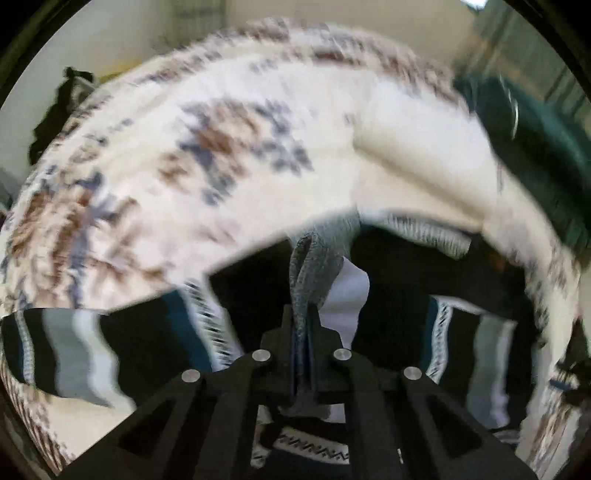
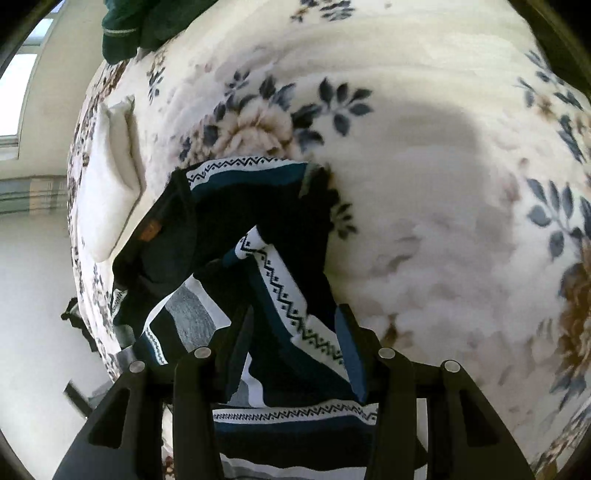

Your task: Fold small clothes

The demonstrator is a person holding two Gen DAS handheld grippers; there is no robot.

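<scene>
The left gripper [image 1: 303, 325] has its jaws pinched tight on a grey ribbed edge of the sweater [image 1: 147, 332], and the striped panels hang slack to either side of it in the blurred left view, so the garment looks lifted off the blanket [image 1: 258, 110] at that end. On the other side, the right gripper [image 2: 295, 347] has its fingers spread, with a band of zigzag-patterned knit running up between them; whether the pads actually bear on the cloth I cannot tell. The rest of the sweater [image 2: 251, 206] lies bunched on the floral blanket [image 2: 443, 184] just ahead, dark body crumpled and a small brown label showing. My read: this is the spreading-out stage, not a fold yet. The next move calls for the right jaws to close on a matching edge, then both hands draw apart to pull the knit flat before laying it down. Around the work, a folded cream cloth [image 2: 110, 177] sits on the blanket just beside the sweater's far side, and a dark green garment [image 2: 125, 26] lies beyond it at the blanket's end. That cream piece could crowd the landing spot if the sweater is spread toward it; the open blanket on the other side looks the safer place.
</scene>
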